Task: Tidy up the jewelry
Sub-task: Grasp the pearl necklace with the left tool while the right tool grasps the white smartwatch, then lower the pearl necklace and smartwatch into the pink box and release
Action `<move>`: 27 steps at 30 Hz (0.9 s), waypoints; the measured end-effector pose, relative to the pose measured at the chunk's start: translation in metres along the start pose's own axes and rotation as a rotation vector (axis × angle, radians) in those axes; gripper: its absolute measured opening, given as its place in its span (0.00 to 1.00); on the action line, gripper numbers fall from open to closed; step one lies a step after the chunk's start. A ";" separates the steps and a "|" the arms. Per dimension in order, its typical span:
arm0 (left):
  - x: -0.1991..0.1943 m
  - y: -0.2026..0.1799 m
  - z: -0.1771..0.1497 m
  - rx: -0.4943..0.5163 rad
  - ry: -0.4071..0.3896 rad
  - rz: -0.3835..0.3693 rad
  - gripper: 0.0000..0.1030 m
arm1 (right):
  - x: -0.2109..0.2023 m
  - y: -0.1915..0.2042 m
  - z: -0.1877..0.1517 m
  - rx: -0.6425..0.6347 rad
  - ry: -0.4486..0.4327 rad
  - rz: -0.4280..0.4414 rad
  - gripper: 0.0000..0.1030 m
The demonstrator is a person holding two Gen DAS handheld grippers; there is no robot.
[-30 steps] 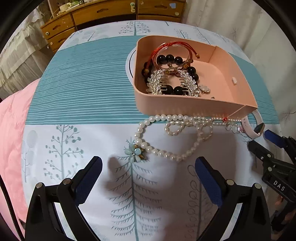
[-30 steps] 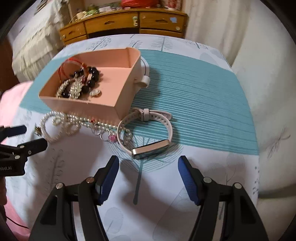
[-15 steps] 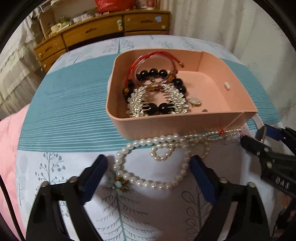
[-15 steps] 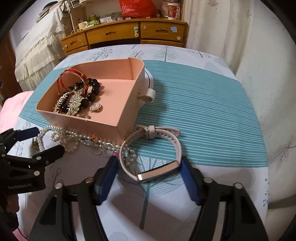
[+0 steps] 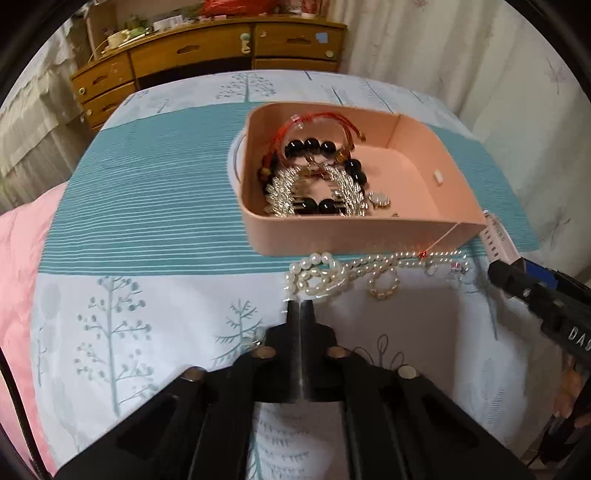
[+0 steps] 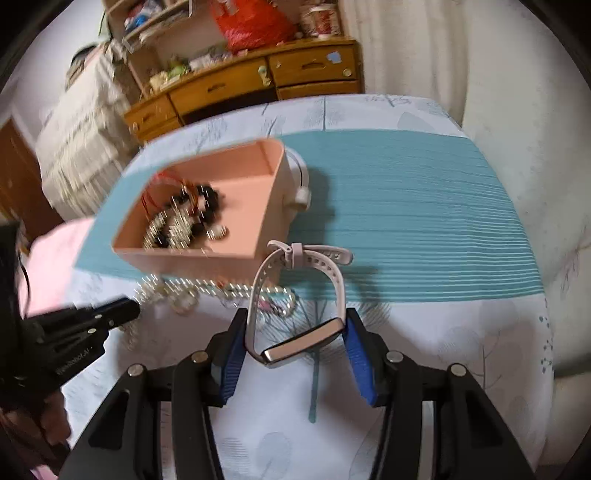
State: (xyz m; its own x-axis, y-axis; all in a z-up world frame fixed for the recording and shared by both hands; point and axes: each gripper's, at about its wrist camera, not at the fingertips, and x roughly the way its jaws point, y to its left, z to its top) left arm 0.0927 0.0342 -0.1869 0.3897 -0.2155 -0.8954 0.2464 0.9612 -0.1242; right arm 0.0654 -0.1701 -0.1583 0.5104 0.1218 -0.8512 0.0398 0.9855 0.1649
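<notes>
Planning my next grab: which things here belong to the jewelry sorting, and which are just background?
Job: pearl necklace, pink watch band, pink tray, black bead bracelet, left gripper, right gripper.
Background: wooden dresser, red bag, curtain.

Pearl necklace (image 5: 325,275) vanishes behind the closed left tongs (image 5: 300,303) — box contents (image 6: 181,221) motion-blurred.

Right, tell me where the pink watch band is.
In the right wrist view, the pink watch band sits between the right gripper's blue pads, just right of the pink box's near corner.
</notes>
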 end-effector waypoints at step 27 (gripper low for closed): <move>0.024 0.002 0.027 0.133 0.156 0.037 0.05 | -0.030 0.042 0.073 -0.109 -0.128 0.057 0.51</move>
State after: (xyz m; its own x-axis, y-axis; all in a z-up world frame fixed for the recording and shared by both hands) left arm 0.1267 0.0258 -0.1973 0.2607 -0.1411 -0.9550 0.3537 0.9344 -0.0414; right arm 0.1141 -0.1414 -0.0896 0.6148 0.1688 -0.7704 -0.0823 0.9852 0.1502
